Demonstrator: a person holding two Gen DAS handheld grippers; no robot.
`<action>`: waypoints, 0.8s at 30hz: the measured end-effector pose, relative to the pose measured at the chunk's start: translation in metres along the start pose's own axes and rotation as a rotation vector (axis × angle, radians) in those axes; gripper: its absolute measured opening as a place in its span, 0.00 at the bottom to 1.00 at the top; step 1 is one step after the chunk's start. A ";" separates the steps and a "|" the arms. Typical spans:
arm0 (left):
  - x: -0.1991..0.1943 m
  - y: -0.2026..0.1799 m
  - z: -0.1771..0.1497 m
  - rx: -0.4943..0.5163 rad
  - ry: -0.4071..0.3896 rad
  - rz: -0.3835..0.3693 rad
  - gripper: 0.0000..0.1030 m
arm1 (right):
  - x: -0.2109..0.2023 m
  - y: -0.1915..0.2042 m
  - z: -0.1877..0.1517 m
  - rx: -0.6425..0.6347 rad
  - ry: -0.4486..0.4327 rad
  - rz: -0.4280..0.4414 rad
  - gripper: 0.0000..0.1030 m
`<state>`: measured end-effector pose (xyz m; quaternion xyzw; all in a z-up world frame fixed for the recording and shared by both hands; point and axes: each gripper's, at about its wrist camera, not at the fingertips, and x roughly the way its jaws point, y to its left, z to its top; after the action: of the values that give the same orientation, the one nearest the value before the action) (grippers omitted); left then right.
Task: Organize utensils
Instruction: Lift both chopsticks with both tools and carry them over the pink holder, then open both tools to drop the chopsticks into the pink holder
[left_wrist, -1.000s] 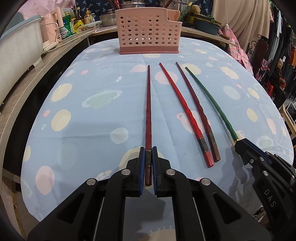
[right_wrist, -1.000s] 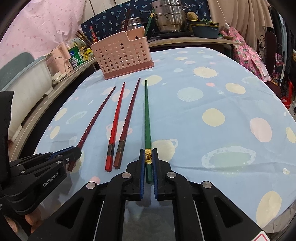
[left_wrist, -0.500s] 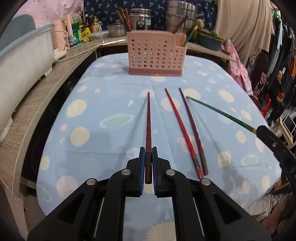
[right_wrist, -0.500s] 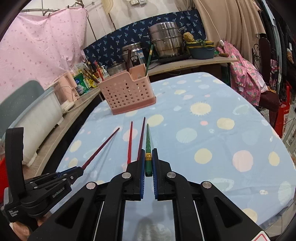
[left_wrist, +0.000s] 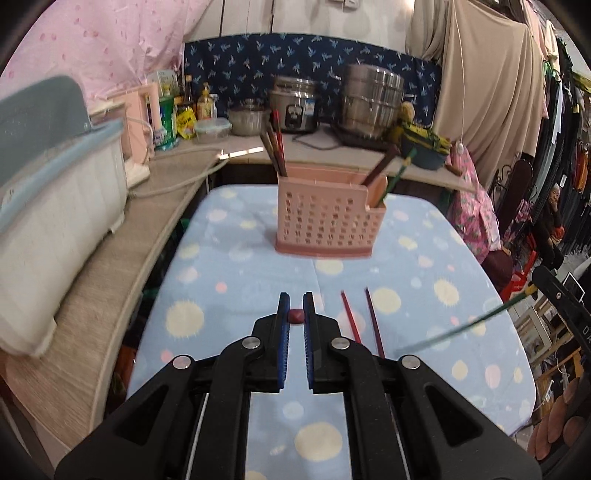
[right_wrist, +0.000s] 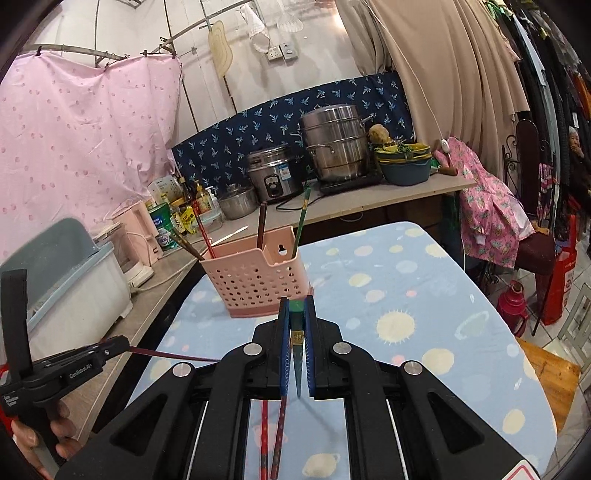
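The left claw (left_wrist: 295, 306) is pressed together on a dark red chopstick (left_wrist: 296, 316). In the left wrist view only the chopstick's butt end shows, between the blue pads. In the right wrist view the same chopstick runs level from the left claw toward the right, clear of the worktop (right_wrist: 424, 295).

The right claw (right_wrist: 296, 308) pinches a green chopstick (right_wrist: 296, 306) just ahead of its gold band. In the left wrist view this chopstick slants down and to the left from the right claw at the frame's right edge, off the cloth.

Two chopsticks lie side by side on the spotted blue cloth: a red chopstick (left_wrist: 350, 316) and, to its right, a brown chopstick (left_wrist: 373, 317). In the left wrist view both lie between the two claws.

A pink perforated utensil basket (left_wrist: 325, 221) stands upright at the far end of the worktop. Several chopsticks already stand in it, some in its main compartment and some in the smaller right-hand compartment.

A hand (right_wrist: 55, 439) grips the left claw's handle.
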<state>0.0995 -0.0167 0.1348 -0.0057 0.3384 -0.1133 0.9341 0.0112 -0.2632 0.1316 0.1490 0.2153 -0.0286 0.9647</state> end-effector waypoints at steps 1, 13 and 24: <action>0.000 0.000 0.008 0.004 -0.011 0.003 0.07 | 0.002 0.001 0.005 -0.003 -0.005 0.001 0.07; 0.005 0.010 0.080 0.007 -0.074 -0.008 0.07 | 0.027 0.026 0.059 -0.044 -0.053 0.044 0.07; 0.010 0.005 0.166 -0.014 -0.189 0.014 0.07 | 0.063 0.054 0.145 0.007 -0.155 0.143 0.07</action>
<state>0.2132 -0.0251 0.2560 -0.0203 0.2496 -0.1035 0.9626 0.1340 -0.2547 0.2445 0.1644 0.1288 0.0280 0.9775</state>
